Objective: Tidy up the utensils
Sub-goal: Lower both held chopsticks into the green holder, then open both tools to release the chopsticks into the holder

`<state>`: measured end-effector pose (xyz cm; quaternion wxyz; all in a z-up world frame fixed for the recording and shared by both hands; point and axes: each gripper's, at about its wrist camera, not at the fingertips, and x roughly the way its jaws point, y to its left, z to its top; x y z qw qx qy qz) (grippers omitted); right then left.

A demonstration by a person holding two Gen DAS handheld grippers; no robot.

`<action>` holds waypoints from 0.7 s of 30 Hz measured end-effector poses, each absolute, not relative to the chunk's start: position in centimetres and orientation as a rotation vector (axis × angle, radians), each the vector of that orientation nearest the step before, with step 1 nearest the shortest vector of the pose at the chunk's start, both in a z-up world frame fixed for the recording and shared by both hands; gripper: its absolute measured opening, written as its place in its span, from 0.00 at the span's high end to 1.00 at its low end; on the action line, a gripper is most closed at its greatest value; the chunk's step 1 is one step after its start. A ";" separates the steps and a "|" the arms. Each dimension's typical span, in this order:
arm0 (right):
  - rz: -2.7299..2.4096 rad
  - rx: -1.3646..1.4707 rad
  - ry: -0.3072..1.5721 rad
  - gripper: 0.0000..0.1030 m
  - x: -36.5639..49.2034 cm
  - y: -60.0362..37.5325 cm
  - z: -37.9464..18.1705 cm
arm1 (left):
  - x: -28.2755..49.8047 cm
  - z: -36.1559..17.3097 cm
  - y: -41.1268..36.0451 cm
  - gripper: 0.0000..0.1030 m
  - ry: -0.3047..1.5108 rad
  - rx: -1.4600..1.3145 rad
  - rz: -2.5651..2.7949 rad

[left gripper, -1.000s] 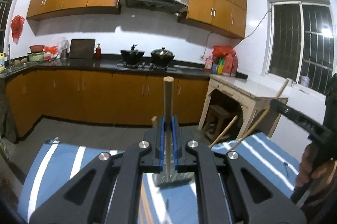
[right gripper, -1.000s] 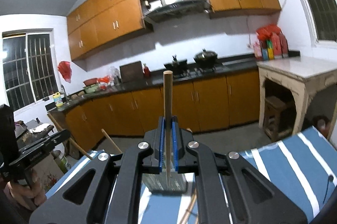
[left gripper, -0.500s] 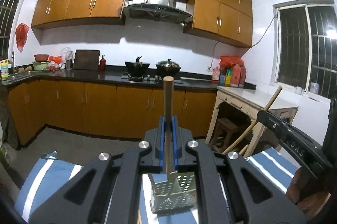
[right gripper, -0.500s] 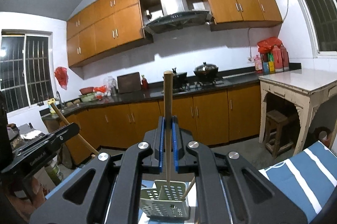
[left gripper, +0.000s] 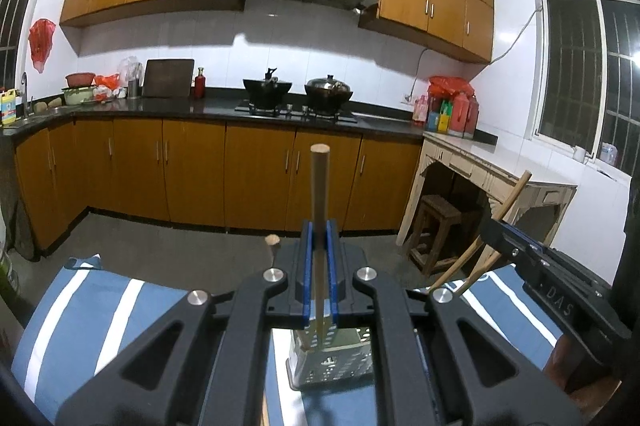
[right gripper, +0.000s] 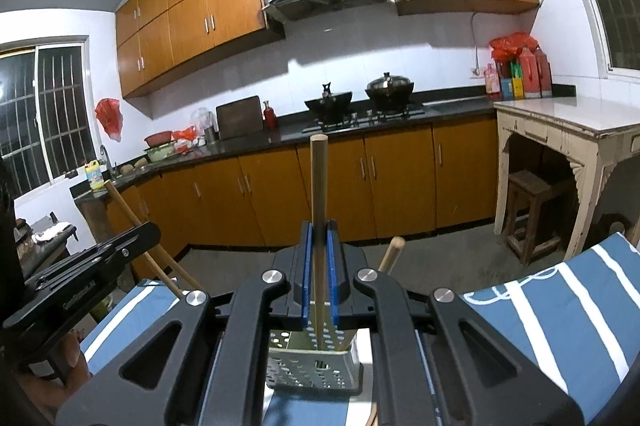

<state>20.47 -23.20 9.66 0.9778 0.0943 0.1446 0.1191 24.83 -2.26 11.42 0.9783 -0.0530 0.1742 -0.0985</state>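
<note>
At lower centre of each view, the left gripper (left gripper: 319,282) and right gripper (right gripper: 319,282) each pinched an upright wooden stick (left gripper: 319,202) between blue jaws, tips inside the perforated holder (right gripper: 310,362) on the striped cloth (right gripper: 560,302). Best lowered straight, released gently. Cabinets (left gripper: 256,178) stood beyond.

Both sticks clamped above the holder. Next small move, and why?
Probably lower the right hand-held gripper a little, then release. Its wooden stick stands upright, its lower end apparently already in the perforated holder. The left hand-held gripper also clamps a stick over that holder, so go one at a time.
</note>
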 end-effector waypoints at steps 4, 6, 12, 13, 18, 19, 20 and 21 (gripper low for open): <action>0.241 0.187 0.324 0.92 20.8 -23.1 9.3 | 25.1 11.0 -2.0 0.91 0.375 -0.113 -0.187; 0.236 0.186 0.330 0.92 20.7 -23.1 9.4 | 24.9 11.0 -1.8 0.88 0.378 -0.115 -0.183; 0.221 0.187 0.316 0.90 19.9 -23.6 10.3 | 23.8 11.8 -1.0 0.76 0.360 -0.122 -0.174; 0.220 0.188 0.310 0.88 19.5 -23.7 10.6 | 23.4 12.0 -0.8 0.74 0.354 -0.123 -0.171; 0.203 0.190 0.289 0.80 17.6 -24.5 11.1 | 21.4 12.9 0.2 0.71 0.334 -0.129 -0.157; 0.200 0.190 0.291 0.80 17.2 -24.8 11.1 | 21.0 13.0 0.4 0.70 0.333 -0.131 -0.153; 0.196 0.190 0.292 0.80 16.9 -25.0 11.1 | 20.5 13.0 0.7 0.70 0.332 -0.133 -0.150; 0.190 0.188 0.296 0.80 16.3 -25.3 10.9 | 19.9 13.1 1.1 0.69 0.333 -0.136 -0.147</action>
